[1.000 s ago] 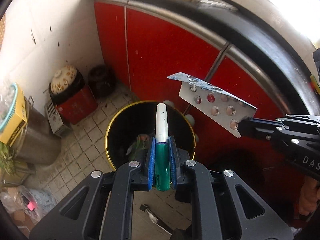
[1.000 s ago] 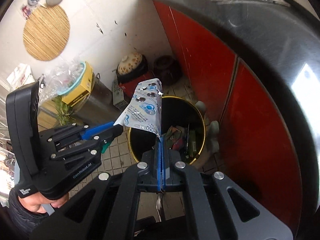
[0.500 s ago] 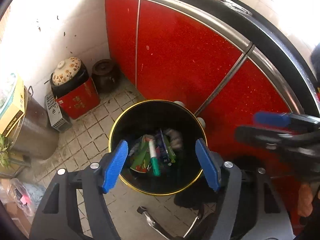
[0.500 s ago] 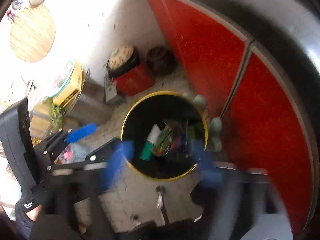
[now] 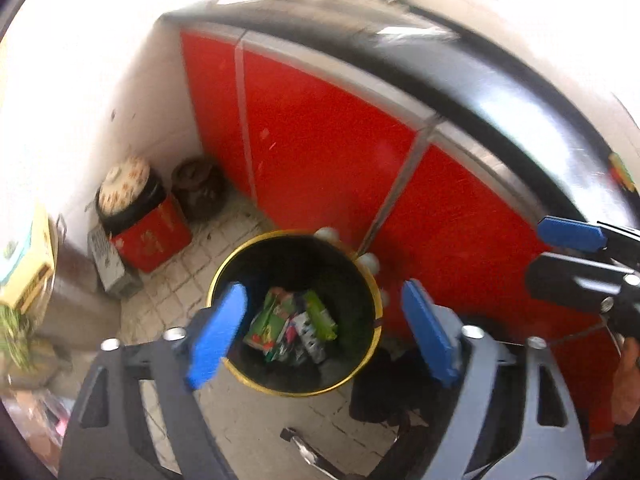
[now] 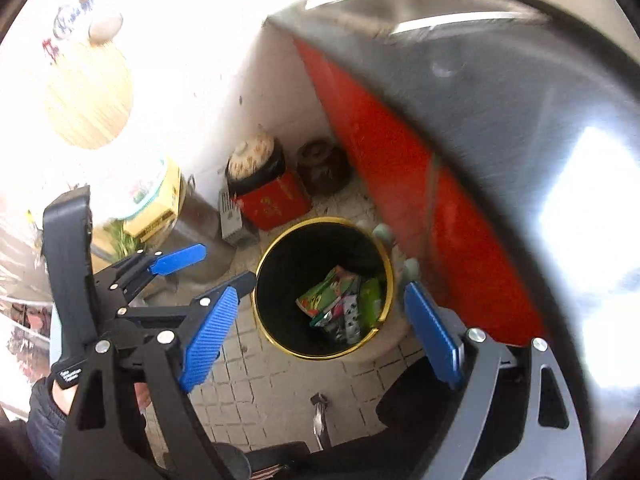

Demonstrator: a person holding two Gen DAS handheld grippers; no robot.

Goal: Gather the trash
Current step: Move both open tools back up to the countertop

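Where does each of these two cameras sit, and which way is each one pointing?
Left wrist: rides the left gripper, looking down past its open blue fingers into the trash bin; the right gripper shows at its right edge.
Right wrist: rides the right gripper, aimed down at the trash bin; the left gripper and a sleeve show at left.
Shared: bin, red cabinet doors, tiled floor.

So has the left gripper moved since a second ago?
Yes. The left gripper pulled back from the trash bin, which looks smaller; jaws now open, marker dropped.
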